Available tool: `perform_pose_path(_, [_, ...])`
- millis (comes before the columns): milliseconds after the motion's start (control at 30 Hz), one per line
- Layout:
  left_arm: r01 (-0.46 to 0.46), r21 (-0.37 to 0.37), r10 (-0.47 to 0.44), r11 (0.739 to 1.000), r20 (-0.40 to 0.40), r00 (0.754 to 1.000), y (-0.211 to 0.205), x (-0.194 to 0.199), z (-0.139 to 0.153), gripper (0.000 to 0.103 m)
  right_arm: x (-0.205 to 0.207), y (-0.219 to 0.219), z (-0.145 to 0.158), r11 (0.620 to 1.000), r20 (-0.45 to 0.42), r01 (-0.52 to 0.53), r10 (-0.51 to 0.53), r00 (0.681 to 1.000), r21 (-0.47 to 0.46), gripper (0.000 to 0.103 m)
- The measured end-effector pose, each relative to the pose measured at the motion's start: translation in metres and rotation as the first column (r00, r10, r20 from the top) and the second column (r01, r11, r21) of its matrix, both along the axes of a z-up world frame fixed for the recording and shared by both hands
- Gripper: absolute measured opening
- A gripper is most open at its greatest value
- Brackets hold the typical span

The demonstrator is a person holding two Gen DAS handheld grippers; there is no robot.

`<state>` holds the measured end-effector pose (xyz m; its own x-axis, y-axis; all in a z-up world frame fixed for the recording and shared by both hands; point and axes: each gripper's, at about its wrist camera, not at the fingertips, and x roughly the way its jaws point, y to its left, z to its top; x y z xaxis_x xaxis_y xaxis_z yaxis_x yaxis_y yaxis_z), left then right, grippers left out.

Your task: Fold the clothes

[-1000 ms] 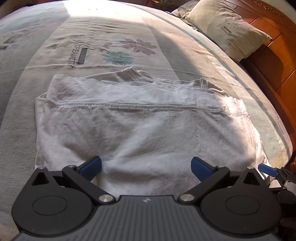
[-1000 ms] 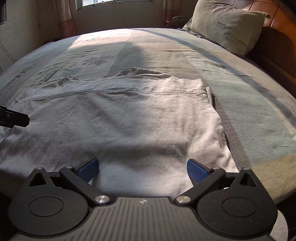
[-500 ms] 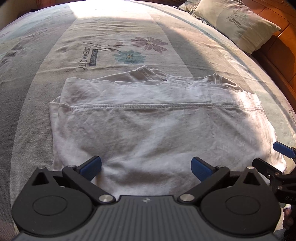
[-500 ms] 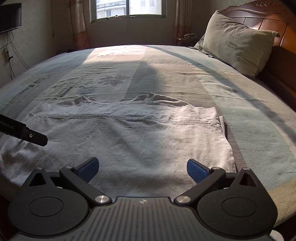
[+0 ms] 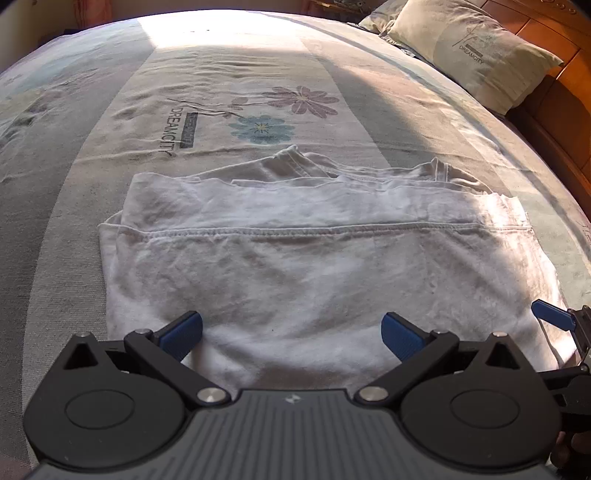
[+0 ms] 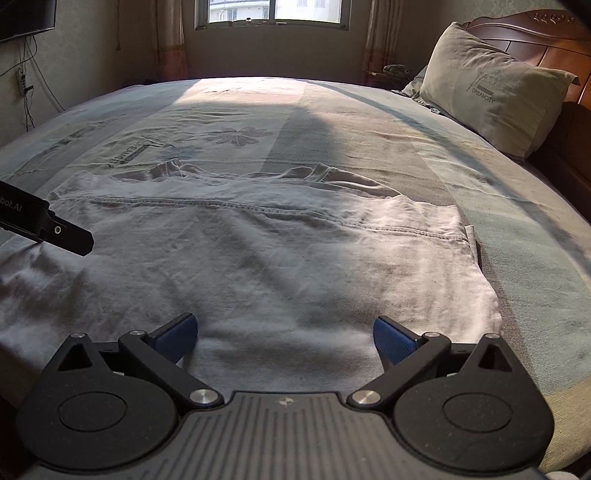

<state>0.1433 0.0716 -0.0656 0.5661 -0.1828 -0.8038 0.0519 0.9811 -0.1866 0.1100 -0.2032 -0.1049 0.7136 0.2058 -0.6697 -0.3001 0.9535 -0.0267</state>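
A white garment (image 5: 295, 258) lies folded flat on the bed, its stitched hem running across the far half and sleeve or collar folds poking out behind. The same white garment (image 6: 258, 258) fills the middle of the right wrist view. My left gripper (image 5: 291, 334) hovers open over the garment's near edge, nothing between its blue pads. My right gripper (image 6: 284, 338) is open too, over the near right part of the cloth. The right gripper's blue fingertip (image 5: 552, 319) shows at the right edge of the left wrist view. The left gripper's black body (image 6: 44, 227) shows at the left of the right wrist view.
The bed cover (image 5: 258, 92) has a flower print and "DREAMCITY" lettering. A pillow (image 6: 491, 96) leans on the wooden headboard (image 6: 546, 33) at the far right. A window (image 6: 273, 13) is in the far wall, cables (image 6: 26, 74) on the left wall.
Both grippers have pulled back and risen, so more of the bed and room shows. The garment has stayed flat. Both stay open.
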Motion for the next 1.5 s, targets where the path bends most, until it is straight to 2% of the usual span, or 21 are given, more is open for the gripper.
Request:
perform_pose_path(167, [-0.021,-0.028,0.022,0.999,0.021,1.0,0.005,-0.002,0.002,0.102,-0.004,0.004,0.007,1.0,-0.014,0.001,-0.001,1.0,-0.016,0.103])
perform_pose_path(267, [-0.034,-0.073,0.032,0.997,-0.029,0.999,0.011,-0.002,-0.011,0.102,-0.011,0.005,0.012,1.0,-0.019,-0.003,0.003,1.0,0.003,0.103])
perform_pose_path(467, [-0.027,-0.09,0.031,0.996,0.043,0.999,0.018,-0.025,0.013,0.102,-0.024,0.012,0.03,1.0,-0.029,-0.018,0.019,0.999,0.017,0.103])
perform_pose_path(667, [-0.055,-0.108,0.062,0.993,0.057,0.996,0.035,-0.044,0.017,0.102,-0.026,0.035,0.054,0.991,-0.025,-0.073,0.076,0.997,0.116,0.103])
perform_pose_path(800, [-0.06,-0.176,0.078,0.983,0.096,0.992,0.064,-0.056,0.025,0.102,-0.034,0.053,0.057,0.986,-0.029,-0.102,0.107,0.994,0.134,0.103])
perform_pose_path(867, [-0.072,-0.241,0.099,0.968,0.102,0.99,0.086,-0.059,0.027,0.102,-0.04,0.059,0.056,0.984,-0.028,-0.117,0.121,0.992,0.131,0.103])
perform_pose_path(933, [-0.104,-0.315,0.131,0.943,0.065,0.989,0.109,-0.054,0.022,0.102,-0.046,0.063,0.054,0.985,-0.033,-0.118,0.123,0.992,0.13,0.103])
perform_pose_path(1100, [-0.136,-0.503,0.132,0.854,-0.044,0.99,0.146,-0.037,-0.003,0.102,-0.053,0.064,0.049,0.985,-0.059,-0.099,0.108,0.992,0.141,0.103])
perform_pose_path(1167, [-0.138,-0.547,0.116,0.826,-0.074,0.99,0.15,-0.03,-0.014,0.102,-0.054,0.064,0.048,0.986,-0.068,-0.091,0.102,0.992,0.143,0.103])
perform_pose_path(1500, [-0.132,-0.651,0.067,0.747,-0.124,0.99,0.153,0.005,-0.048,0.102,-0.053,0.058,0.047,0.986,-0.069,-0.08,0.091,0.993,0.143,0.103])
